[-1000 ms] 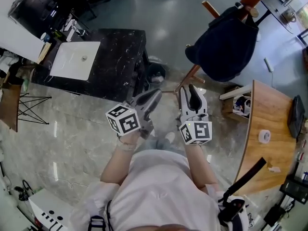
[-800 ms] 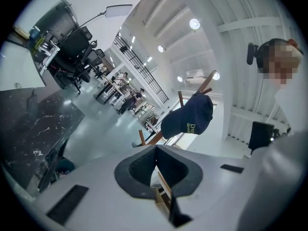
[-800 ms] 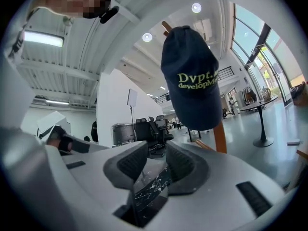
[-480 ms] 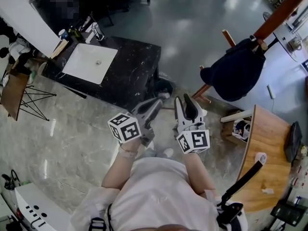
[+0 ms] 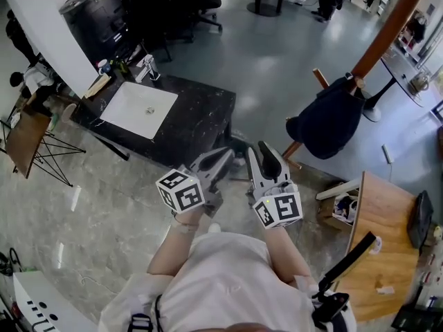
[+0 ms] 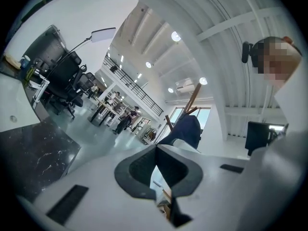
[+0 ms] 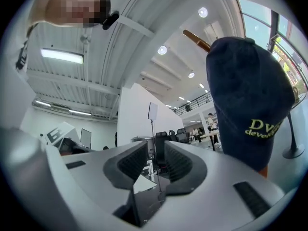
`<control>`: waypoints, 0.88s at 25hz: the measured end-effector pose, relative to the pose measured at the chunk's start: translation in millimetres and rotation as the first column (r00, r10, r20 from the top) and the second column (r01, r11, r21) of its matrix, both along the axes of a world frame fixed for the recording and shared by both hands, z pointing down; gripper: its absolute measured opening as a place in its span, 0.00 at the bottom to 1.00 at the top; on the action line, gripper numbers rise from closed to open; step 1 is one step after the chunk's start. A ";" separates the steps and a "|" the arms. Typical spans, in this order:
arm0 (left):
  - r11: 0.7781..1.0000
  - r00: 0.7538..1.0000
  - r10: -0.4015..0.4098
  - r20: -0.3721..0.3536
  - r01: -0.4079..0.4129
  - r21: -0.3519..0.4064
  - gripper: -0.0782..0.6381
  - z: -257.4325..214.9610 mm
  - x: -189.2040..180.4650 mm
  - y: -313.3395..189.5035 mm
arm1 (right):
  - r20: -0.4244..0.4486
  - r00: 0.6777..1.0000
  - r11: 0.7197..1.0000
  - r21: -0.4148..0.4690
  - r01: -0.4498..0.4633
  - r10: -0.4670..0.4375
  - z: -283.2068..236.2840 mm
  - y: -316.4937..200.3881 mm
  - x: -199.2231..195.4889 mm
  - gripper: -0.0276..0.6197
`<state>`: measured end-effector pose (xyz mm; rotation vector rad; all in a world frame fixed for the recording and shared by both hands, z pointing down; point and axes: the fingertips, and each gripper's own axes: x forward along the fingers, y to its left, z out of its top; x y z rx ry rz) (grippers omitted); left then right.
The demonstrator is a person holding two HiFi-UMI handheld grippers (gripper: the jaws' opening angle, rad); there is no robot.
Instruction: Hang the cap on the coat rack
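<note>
Black marbled counter (image 5: 201,116) with a white rectangular sink (image 5: 138,109) is sitting at the left. Brown wooden coat rack (image 5: 387,33) is leaning up at the right. Navy fabric cap (image 5: 329,124) is hanging from its peg, long axis running down, yellow stitched lettering partly showing "DV" over "deve". Left gripper (image 5: 225,159) is pressing its ribbed pads together, empty. Right gripper (image 5: 266,151) is holding its jaws slightly apart, empty, near the cap.

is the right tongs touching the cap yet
Apart. The head view shows bare floor between the right tongs and the cap.
</note>
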<state>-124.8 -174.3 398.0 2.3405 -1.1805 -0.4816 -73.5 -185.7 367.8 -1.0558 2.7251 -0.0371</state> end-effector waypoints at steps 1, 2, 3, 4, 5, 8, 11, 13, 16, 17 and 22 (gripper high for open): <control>1.000 1.000 0.002 0.000 -0.002 0.013 0.12 -5.4 0.8 0.1 | 0.006 1.000 1.000 0.011 0.006 -0.006 -5.6 1.0 -0.4 0.20; 1.000 1.000 0.006 0.002 -0.006 0.027 0.12 -11.2 2.4 0.1 | 0.012 1.000 1.000 0.022 0.011 -0.011 -10.7 1.8 -0.4 0.20; 0.999 1.000 0.012 0.005 -0.012 0.042 0.12 -17.2 5.1 0.2 | 0.018 1.000 0.999 0.033 0.016 -0.017 -15.6 2.4 0.0 0.20; 0.998 1.000 0.020 0.010 -0.021 0.057 0.12 -23.5 8.7 0.6 | 0.023 0.999 0.999 0.042 0.022 -0.023 -20.4 3.3 0.9 0.20; 0.997 0.999 0.029 0.015 -0.030 0.072 0.12 -29.8 12.8 1.4 | 0.029 0.999 0.998 0.051 0.026 -0.027 -25.3 4.5 2.3 0.20; 0.993 0.998 0.048 0.028 -0.051 0.111 0.12 -47.0 22.7 2.8 | 0.048 0.998 0.996 0.080 0.029 -0.033 -40.9 8.7 8.2 0.20; 0.989 0.997 0.059 0.042 -0.064 0.130 0.12 -61.1 28.2 3.5 | 0.061 0.997 0.994 0.105 0.029 -0.036 -53.1 12.3 13.3 0.20; 0.987 0.997 0.073 0.041 -0.078 0.143 0.12 -67.8 30.9 4.2 | 0.069 0.997 0.993 0.117 0.027 -0.035 -58.8 14.5 15.4 0.20; 0.981 0.995 0.095 0.032 -0.099 0.167 0.12 -73.8 34.5 4.2 | 0.075 0.997 0.991 0.131 0.021 -0.031 -64.8 16.5 16.2 0.20; 0.980 0.994 0.100 0.032 -0.104 0.171 0.12 -75.3 35.8 4.4 | 0.075 0.997 0.991 0.135 0.020 -0.031 -66.0 17.3 16.6 0.20; 0.975 0.993 0.114 0.028 -0.117 0.187 0.12 -80.7 41.4 6.9 | 0.080 0.996 0.988 0.152 0.016 -0.028 -70.7 21.5 20.4 0.20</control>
